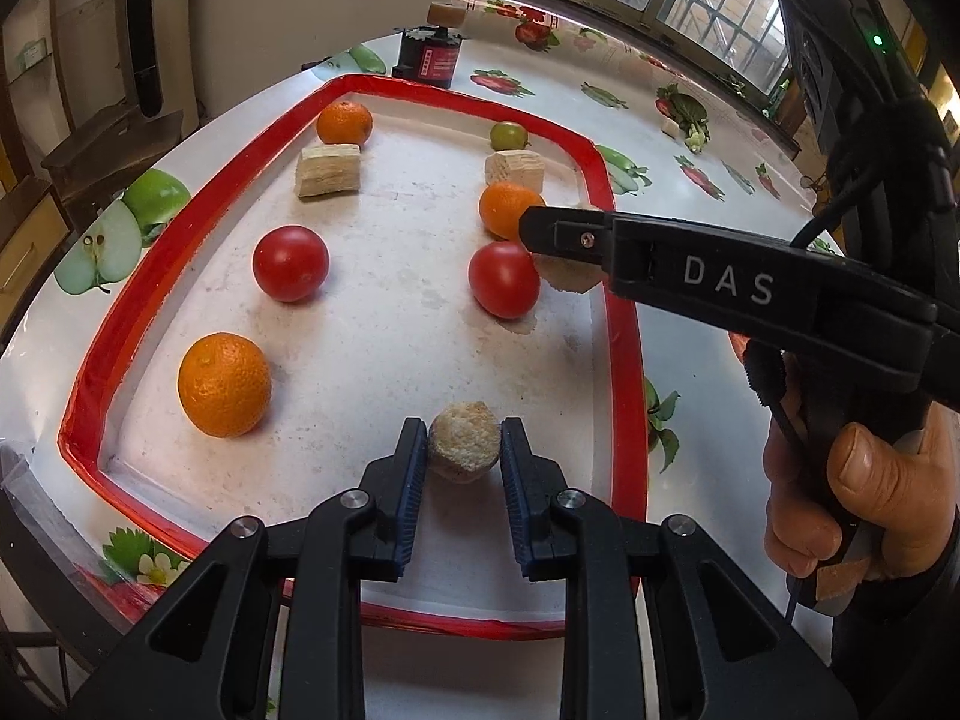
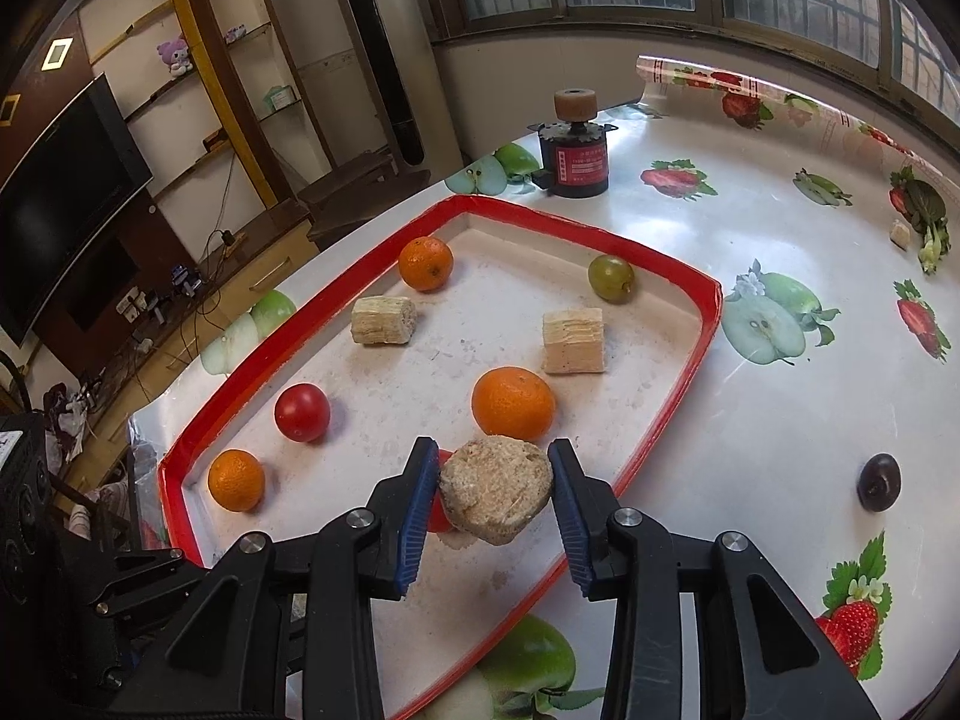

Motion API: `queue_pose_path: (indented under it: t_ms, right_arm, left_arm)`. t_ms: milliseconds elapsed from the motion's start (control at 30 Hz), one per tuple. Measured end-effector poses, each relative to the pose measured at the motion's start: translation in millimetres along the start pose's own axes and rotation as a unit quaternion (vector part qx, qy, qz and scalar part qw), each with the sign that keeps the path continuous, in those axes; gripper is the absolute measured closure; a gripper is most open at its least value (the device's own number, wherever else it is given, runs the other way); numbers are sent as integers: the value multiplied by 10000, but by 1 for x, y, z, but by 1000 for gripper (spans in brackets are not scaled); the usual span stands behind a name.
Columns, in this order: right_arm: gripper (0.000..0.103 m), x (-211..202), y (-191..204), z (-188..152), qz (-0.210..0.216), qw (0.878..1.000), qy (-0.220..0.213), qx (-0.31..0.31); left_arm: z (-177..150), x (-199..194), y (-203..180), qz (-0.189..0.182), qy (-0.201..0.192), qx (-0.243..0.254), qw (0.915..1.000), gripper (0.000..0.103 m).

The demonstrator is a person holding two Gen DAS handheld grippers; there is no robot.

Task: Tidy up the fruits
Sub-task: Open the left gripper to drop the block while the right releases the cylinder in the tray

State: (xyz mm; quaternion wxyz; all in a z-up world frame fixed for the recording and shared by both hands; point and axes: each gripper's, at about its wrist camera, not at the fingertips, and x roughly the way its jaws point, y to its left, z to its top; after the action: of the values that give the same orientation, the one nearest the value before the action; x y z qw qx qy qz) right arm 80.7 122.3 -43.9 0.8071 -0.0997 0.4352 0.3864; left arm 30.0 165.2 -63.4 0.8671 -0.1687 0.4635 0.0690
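In the left wrist view my left gripper (image 1: 463,438) is shut on a small tan fibrous chunk (image 1: 463,443), low over the near end of the red-rimmed tray (image 1: 624,324). In the right wrist view my right gripper (image 2: 492,447) is shut on a bigger tan chunk (image 2: 495,489), in front of an orange (image 2: 513,403) and hiding most of a tomato (image 2: 441,519). In the tray lie two more oranges (image 2: 236,480) (image 2: 425,263), another tomato (image 2: 302,412), a green fruit (image 2: 611,278) and two tan blocks (image 2: 384,320) (image 2: 573,341).
A dark plum (image 2: 879,482) lies on the fruit-print tablecloth to the right of the tray. A black and red cylinder device (image 2: 576,162) stands behind the tray. A hand (image 1: 858,498) holds the right gripper's handle at the right edge of the left wrist view.
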Motion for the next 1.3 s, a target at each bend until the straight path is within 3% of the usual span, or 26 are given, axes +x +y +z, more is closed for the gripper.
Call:
queue_pose_path:
  t_ms: [100, 300, 733, 1300]
  right_arm:
    - [62, 2, -2, -1, 42, 10000, 42, 52]
    - [62, -2, -5, -4, 43, 9999, 26, 93]
    - [62, -58, -29, -16, -122, 9989, -346, 287]
    - [62, -135, -105, -80, -676, 9901, -635, 1051]
  left_arm:
    - [0, 0, -2, 37, 15, 23, 10000, 80]
    - [1, -4, -4, 53, -8, 19, 10000, 64]
    - [13, -25, -24, 11, -295, 92, 9995, 64]
    - [25, -29, -92, -287, -422, 672, 9964, 64]
